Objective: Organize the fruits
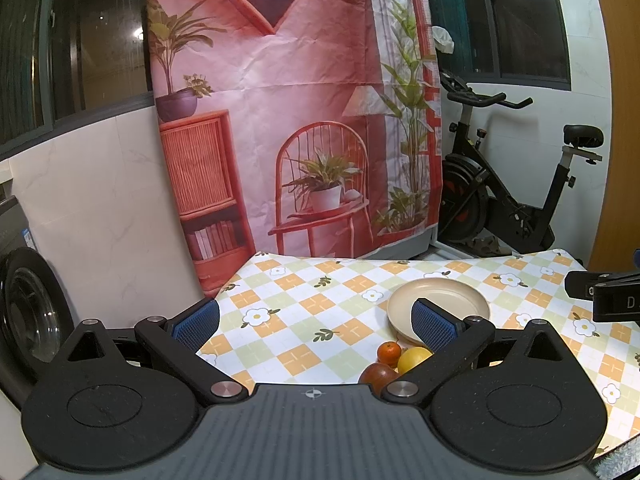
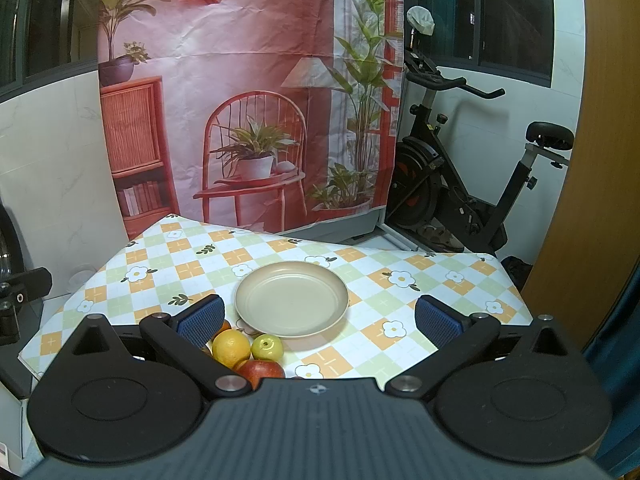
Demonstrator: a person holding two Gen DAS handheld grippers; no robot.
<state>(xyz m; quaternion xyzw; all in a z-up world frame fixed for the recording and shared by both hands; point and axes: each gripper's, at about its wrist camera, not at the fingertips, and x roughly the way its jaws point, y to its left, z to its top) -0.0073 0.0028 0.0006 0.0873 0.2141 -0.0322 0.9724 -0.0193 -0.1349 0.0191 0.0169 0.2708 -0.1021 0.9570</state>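
A beige plate (image 2: 291, 300) lies bare on the checked tablecloth (image 2: 360, 268); the left wrist view has the same plate (image 1: 440, 294) behind my right-hand finger. In front of it lie an orange (image 2: 231, 347), a green apple (image 2: 267, 347) and a red apple (image 2: 260, 372). From the left wrist I see a small tangerine (image 1: 389, 352), a yellow fruit (image 1: 414, 358) and the red apple (image 1: 378, 376). My left gripper (image 1: 316, 326) is open above the cloth, left of the fruit. My right gripper (image 2: 320, 320) is open over the plate's near rim. Both hold nothing.
A printed backdrop (image 2: 248, 92) hangs behind the table. An exercise bike (image 2: 472, 184) stands at the back right, a wooden panel (image 2: 592, 160) on the far right. A washing machine door (image 1: 28, 312) sits to the left. The other gripper's body (image 1: 608, 292) shows at the right edge.
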